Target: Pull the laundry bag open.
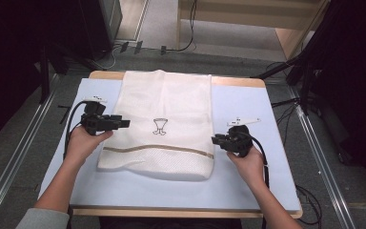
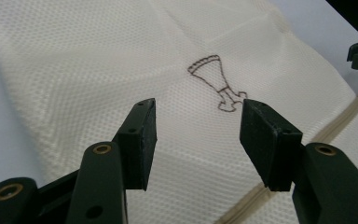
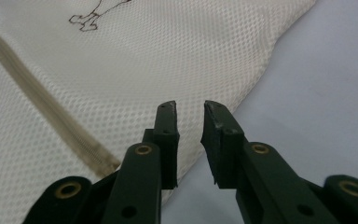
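Cream mesh laundry bag [image 1: 164, 126] with a beige zipper [image 1: 157, 150] lies flat mid-table on the pale blue mat [image 1: 248, 186]. The left gripper [image 1: 124, 123] hovers over its left edge, jaws wide apart and empty; the right gripper [image 1: 214, 140], jaws narrowly parted, sits at the right edge. Thin slippery mesh could bunch or slip if pinched shallowly.
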Tool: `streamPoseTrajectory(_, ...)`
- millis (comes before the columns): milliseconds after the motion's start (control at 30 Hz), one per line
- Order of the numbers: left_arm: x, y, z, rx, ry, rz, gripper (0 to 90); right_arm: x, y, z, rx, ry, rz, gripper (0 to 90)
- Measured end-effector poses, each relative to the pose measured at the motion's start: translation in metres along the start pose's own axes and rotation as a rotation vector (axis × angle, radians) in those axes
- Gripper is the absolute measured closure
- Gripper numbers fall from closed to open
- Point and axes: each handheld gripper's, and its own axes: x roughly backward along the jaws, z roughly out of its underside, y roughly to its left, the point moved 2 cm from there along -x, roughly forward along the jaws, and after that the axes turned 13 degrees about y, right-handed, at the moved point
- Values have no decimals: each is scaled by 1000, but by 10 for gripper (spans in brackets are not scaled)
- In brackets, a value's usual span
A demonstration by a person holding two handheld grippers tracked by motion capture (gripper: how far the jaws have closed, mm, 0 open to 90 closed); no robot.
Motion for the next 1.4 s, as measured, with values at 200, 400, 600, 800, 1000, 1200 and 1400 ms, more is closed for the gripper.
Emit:
streamPoseTrajectory(200,-5,-24,-4,-58,7,23,460,0,11,16,11,39,-36,900)
streamPoseTrajectory(400,-13,-42,-9,-103,2,40,458,-8,20,22,21,78,-39,900)
streamPoseTrajectory(600,-24,-59,-13,-156,16,60,464,-16,19,26,0,79,-78,900)
streamPoseTrajectory(800,-38,-80,-18,-206,38,88,466,-9,29,28,7,51,-107,900)
streamPoseTrajectory(1000,-52,-99,-23,-250,63,121,473,-10,36,28,42,39,-68,900)
streamPoseTrajectory(1200,-64,-117,-26,-291,88,153,489,-8,31,34,40,48,-45,900)
streamPoseTrajectory(1400,-81,-132,-29,-321,122,183,514,-18,32,34,57,54,-28,900)
